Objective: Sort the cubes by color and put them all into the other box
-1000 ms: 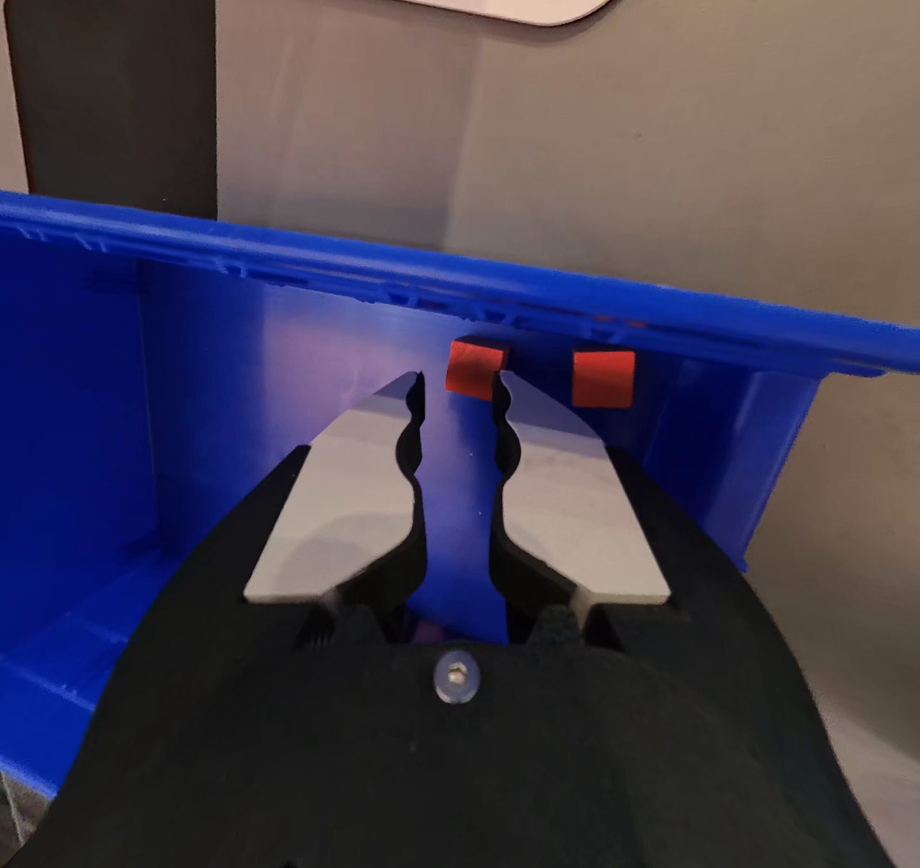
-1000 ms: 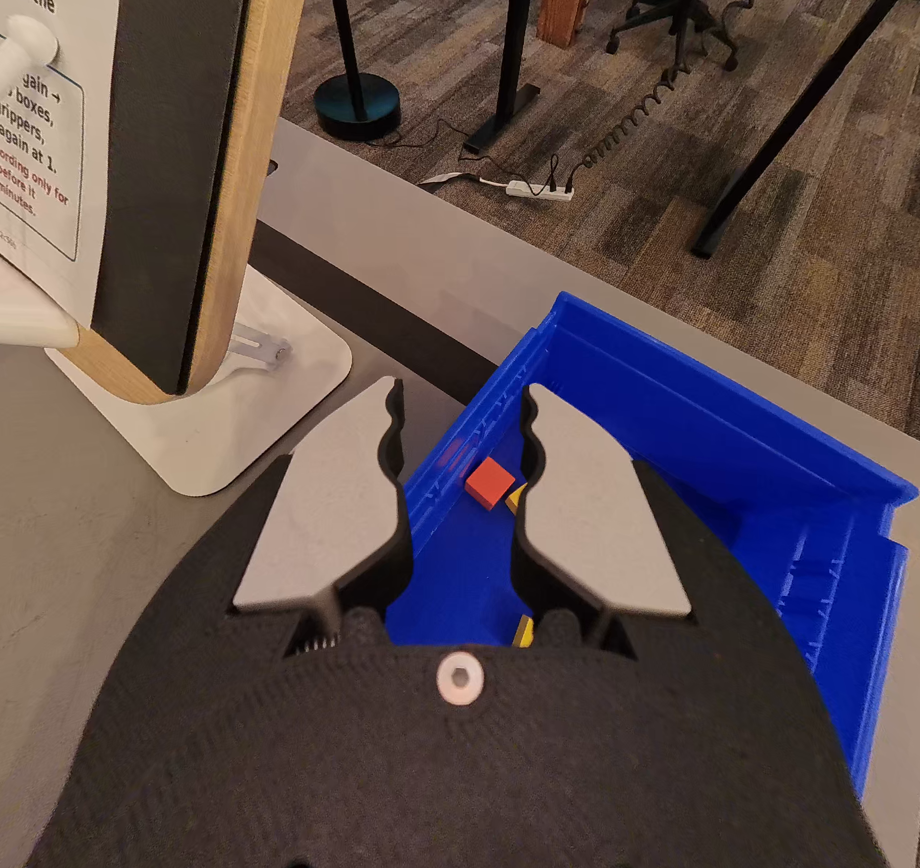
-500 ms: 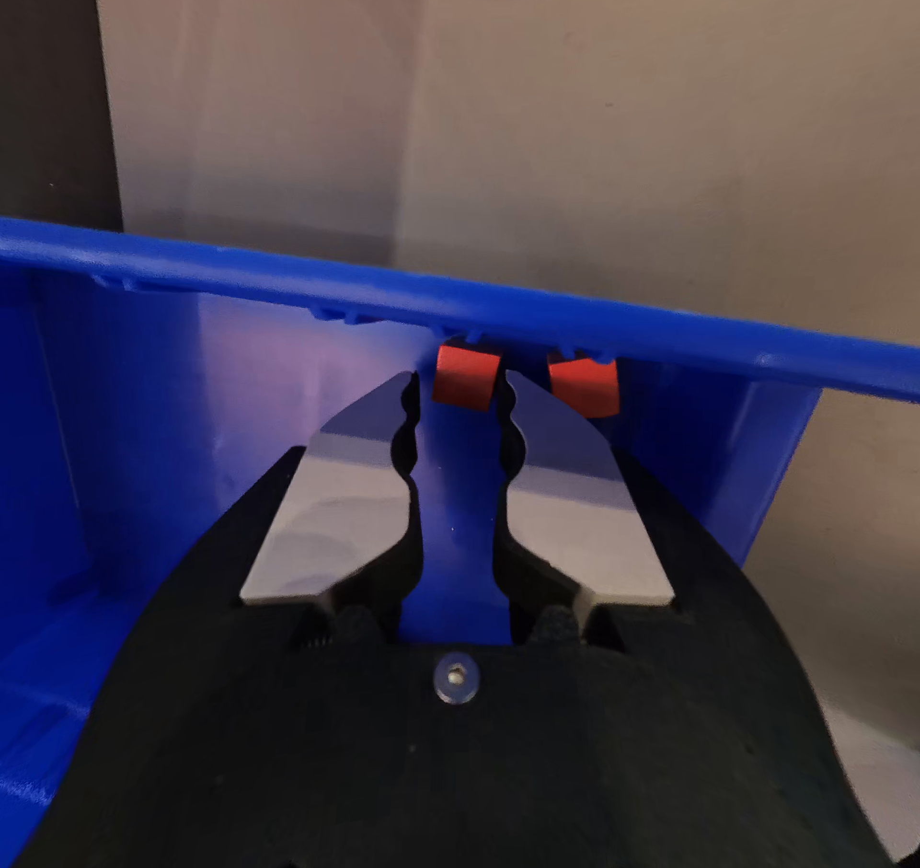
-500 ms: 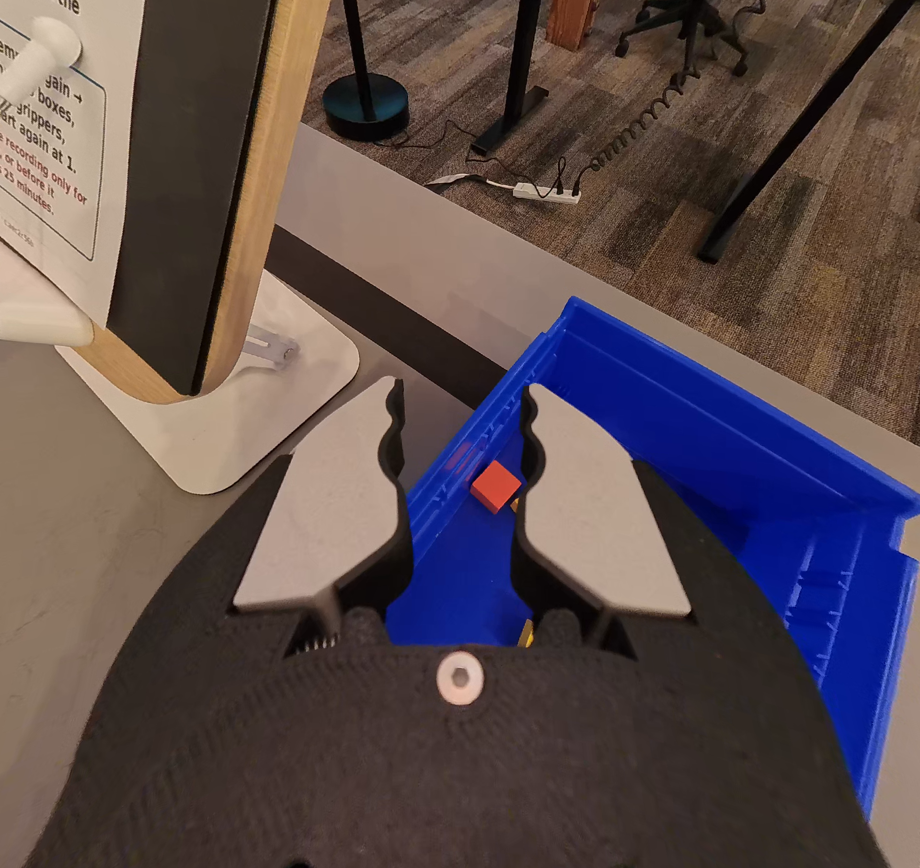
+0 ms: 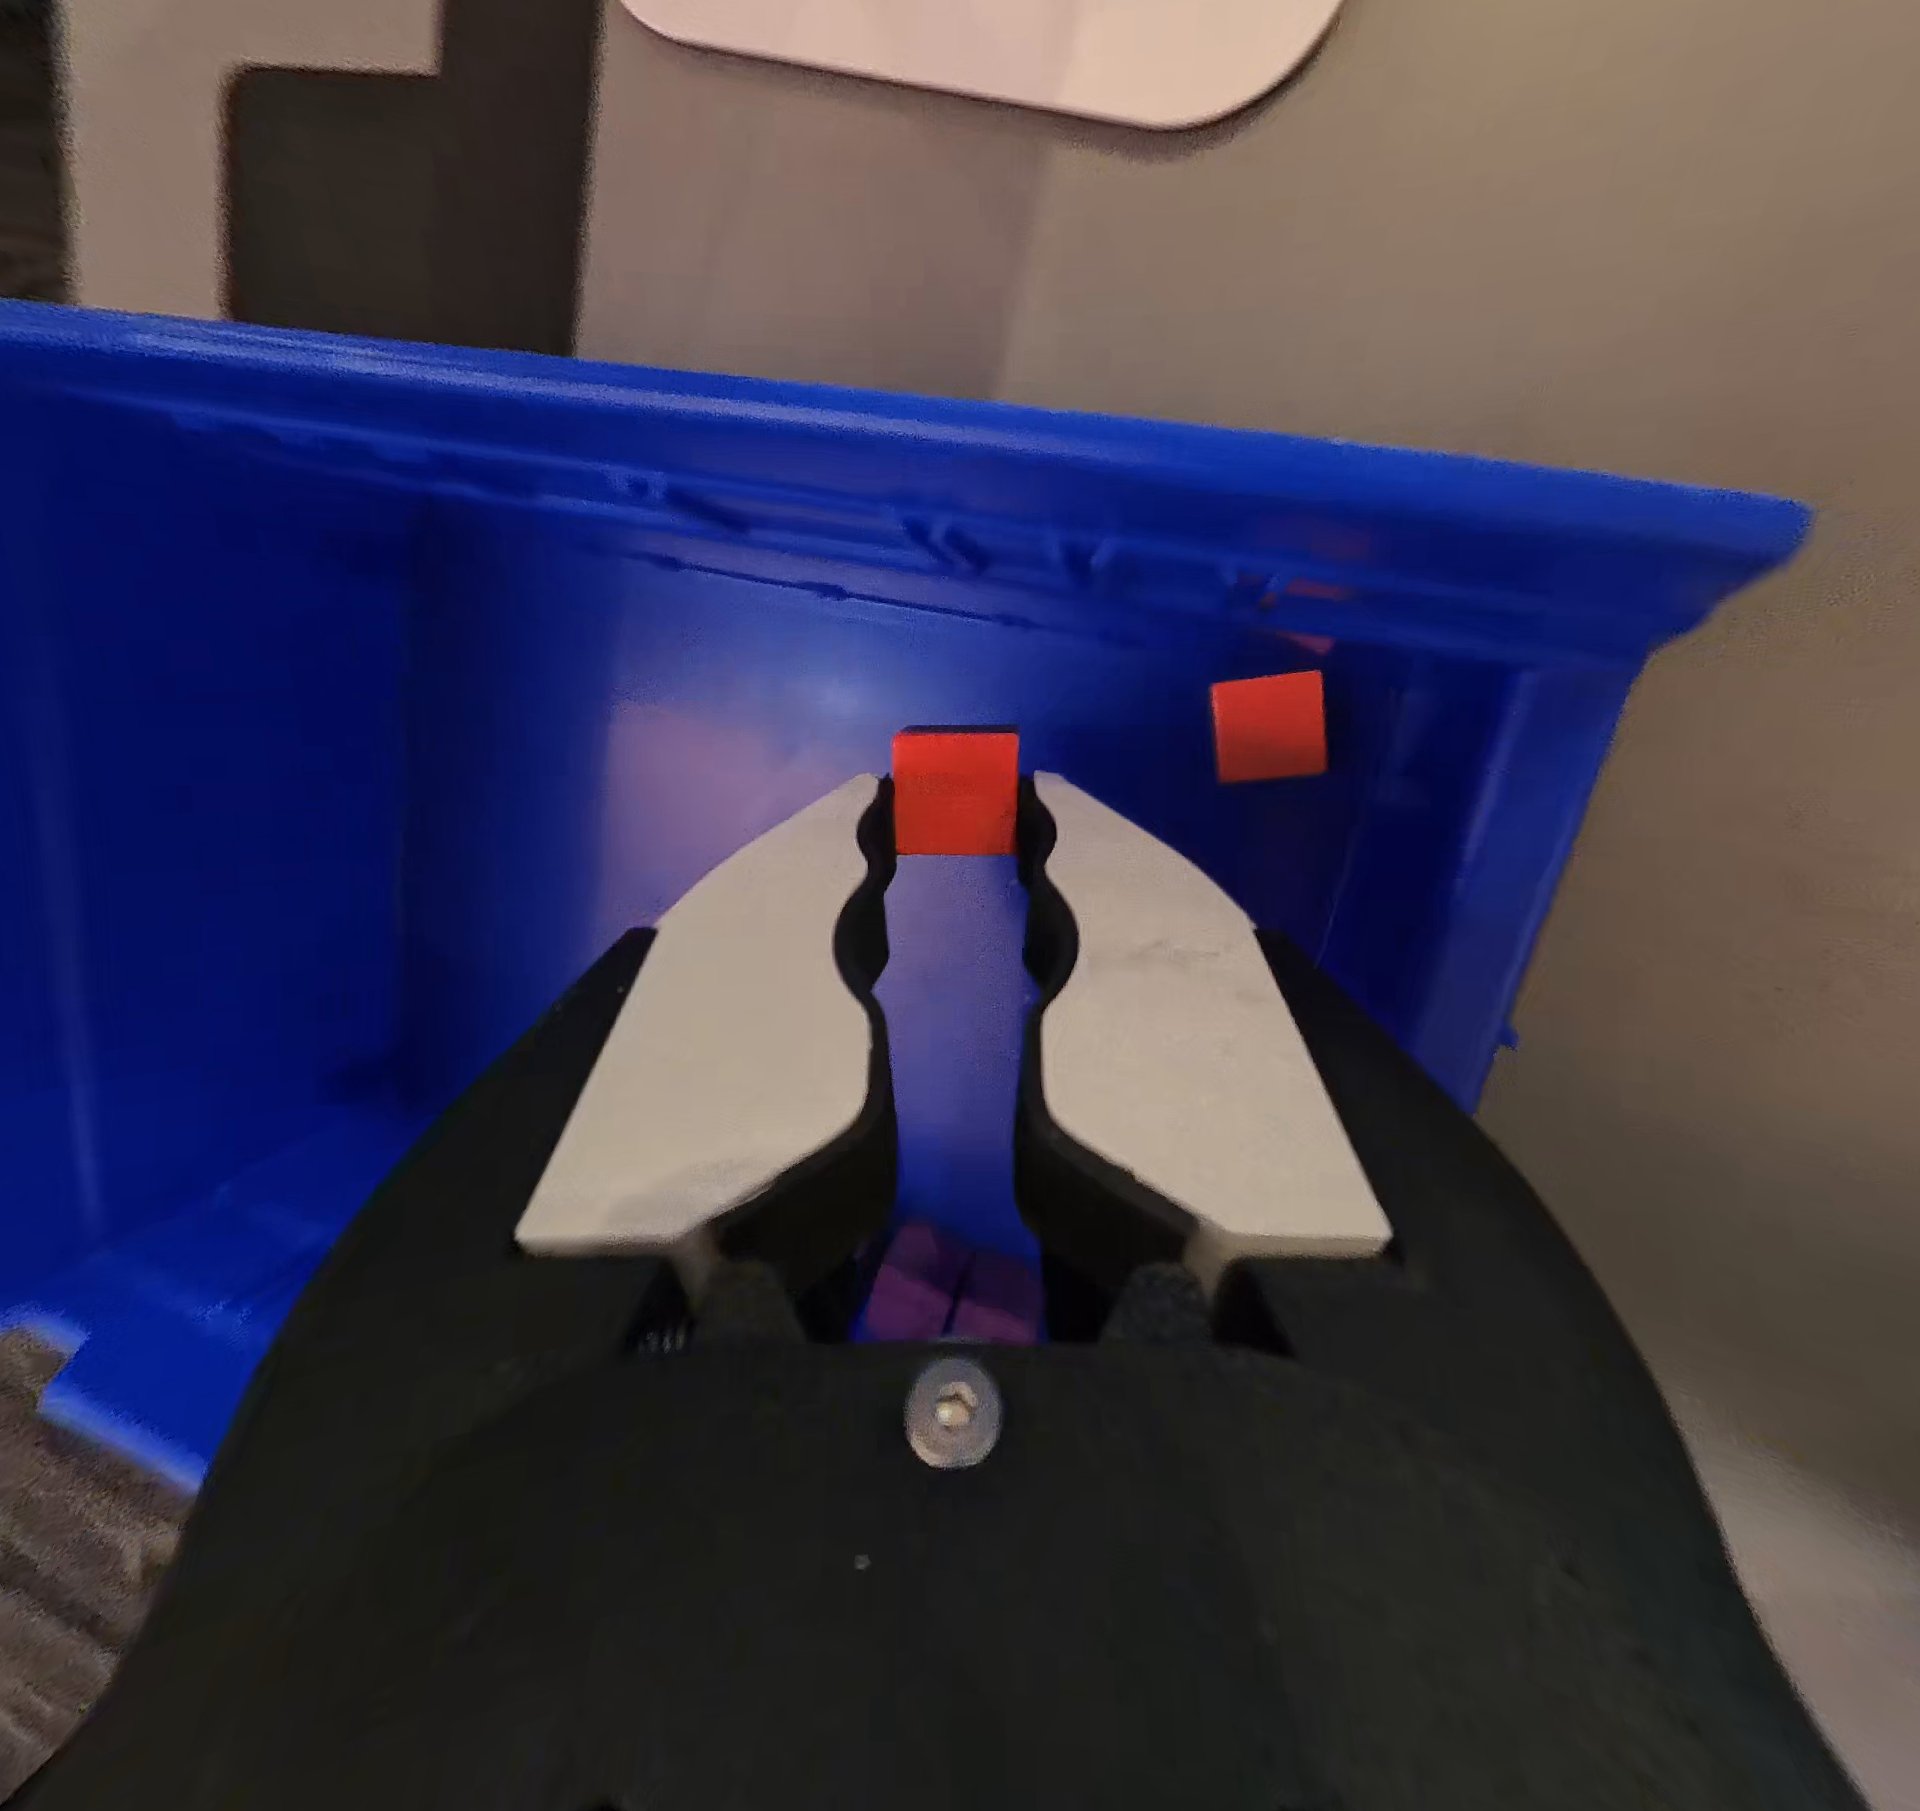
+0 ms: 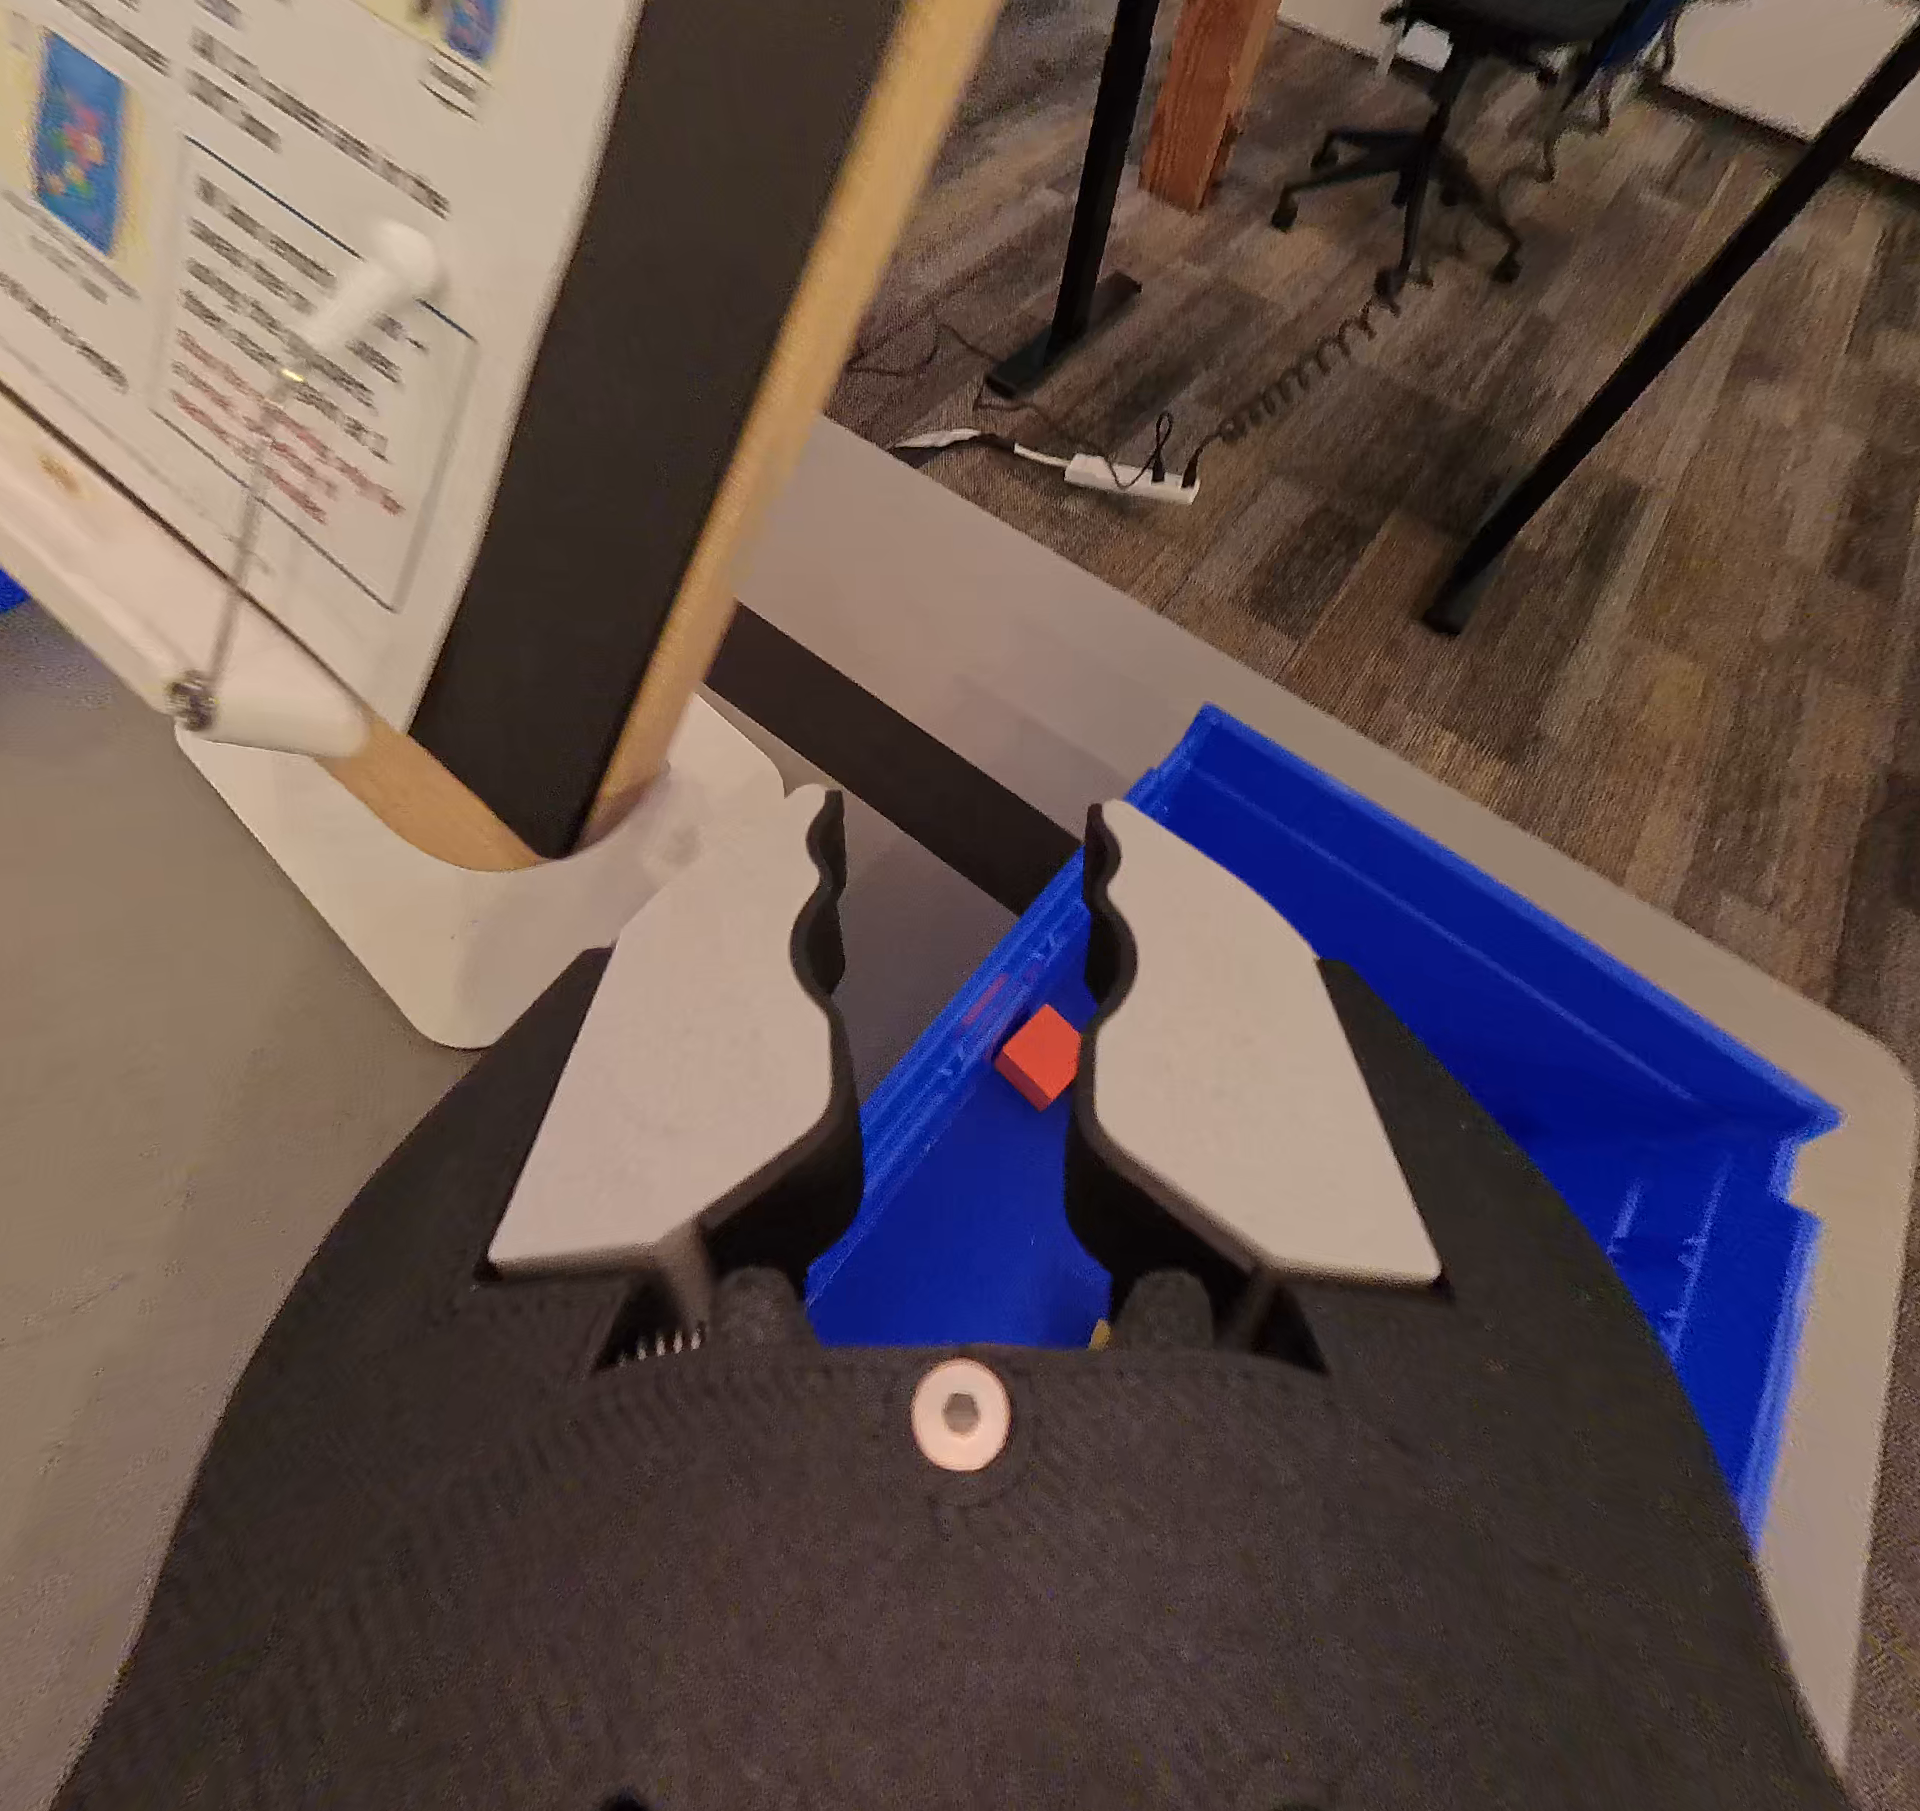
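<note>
one red cube point(image 5: 954, 793) between left gripper point(image 5: 954, 797) tips

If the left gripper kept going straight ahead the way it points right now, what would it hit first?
The left gripper already has a red cube between its fingertips. Straight beyond that is the far wall of the blue box, likely the first contact, though depth is unclear.

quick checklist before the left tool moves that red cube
1. Cube between left tool fingertips: ok, the red cube sits between them.
2. Grip firm: cannot tell, both tips lie close against its sides.
3. Cube lifted off the bin floor: cannot tell.
4. Clear of the second red cube: ok, it lies apart to the right.
5. Right tool free: ok, open and empty above the other bin.
6. Purple cubes under the left tool: cannot tell how close.
</note>
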Demonstrator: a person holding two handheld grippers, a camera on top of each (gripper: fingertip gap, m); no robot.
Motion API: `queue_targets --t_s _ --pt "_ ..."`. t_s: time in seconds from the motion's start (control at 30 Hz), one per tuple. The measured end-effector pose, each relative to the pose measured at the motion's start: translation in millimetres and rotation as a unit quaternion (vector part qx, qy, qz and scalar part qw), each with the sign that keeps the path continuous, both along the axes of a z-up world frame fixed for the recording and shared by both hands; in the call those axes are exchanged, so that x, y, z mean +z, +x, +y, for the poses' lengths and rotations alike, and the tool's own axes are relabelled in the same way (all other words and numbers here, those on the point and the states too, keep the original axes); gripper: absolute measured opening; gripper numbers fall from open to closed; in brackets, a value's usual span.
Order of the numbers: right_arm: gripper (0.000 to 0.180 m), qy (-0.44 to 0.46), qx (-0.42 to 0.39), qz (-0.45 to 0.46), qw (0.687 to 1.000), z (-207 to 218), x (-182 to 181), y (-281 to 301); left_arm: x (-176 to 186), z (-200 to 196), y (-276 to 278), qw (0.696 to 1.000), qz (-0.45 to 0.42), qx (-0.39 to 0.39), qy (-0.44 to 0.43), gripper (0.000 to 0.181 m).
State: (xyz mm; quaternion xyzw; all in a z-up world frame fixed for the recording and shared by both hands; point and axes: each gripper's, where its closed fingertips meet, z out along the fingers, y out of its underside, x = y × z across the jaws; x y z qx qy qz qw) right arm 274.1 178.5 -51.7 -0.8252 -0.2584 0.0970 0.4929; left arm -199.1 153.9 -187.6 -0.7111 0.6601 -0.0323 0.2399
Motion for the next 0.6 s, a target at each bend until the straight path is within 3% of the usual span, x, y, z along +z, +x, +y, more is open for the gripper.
queue_targets --t_s 0.13,0.3,0.47,0.6 --pt "0.044 0.059 0.038 -0.025 0.997 -17 32 -29 50 -11 -1 0.997 -0.068 -0.007 0.031 0.021" --pt "0.048 0.15 0.183 -0.047 0.971 -67 67 -116 110 -60 36 0.976 -0.193 -0.097 0.017 0.021" --pt "0.053 0.225 0.345 -0.138 0.901 -130 45 -219 126 -124 91 0.942 -0.244 -0.223 -0.064 0.021" --pt "0.054 0.282 0.444 -0.227 0.82 -178 4 -280 117 -169 128 0.912 -0.241 -0.297 -0.145 0.021"
